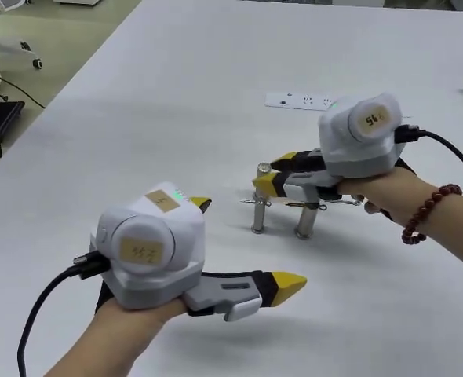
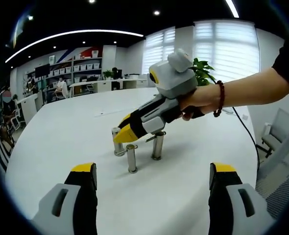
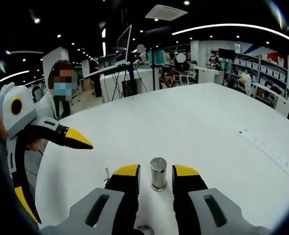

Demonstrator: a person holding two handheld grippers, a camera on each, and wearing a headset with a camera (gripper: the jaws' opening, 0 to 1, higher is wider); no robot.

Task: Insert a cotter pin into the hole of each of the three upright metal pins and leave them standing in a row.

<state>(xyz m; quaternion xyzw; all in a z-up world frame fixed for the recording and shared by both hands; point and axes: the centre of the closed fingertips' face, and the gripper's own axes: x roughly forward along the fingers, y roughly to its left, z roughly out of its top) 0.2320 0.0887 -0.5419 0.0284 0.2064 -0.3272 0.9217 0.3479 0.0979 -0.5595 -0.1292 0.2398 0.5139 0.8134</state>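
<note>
Left hand-held gripper (image 2: 153, 169): released, yellow-tipped jaws wide apart, short of the pins.
Right hand-held gripper (image 3: 156, 171): jaws narrowly parted, flanking one pin's flat round top, with a slim gap on each side.
Metal pins (image 1: 258, 218): three shiny cylinders, upright, clustered mid-counter.
Cotter pins (image 1: 319, 206): thin wire crossing the two front pins.
Counter (image 1: 176, 94): smooth matte white.

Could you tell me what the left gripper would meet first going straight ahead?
Probably the nearest upright silver metal pin, which stands ahead of the open left gripper; depth is unclear.
</note>
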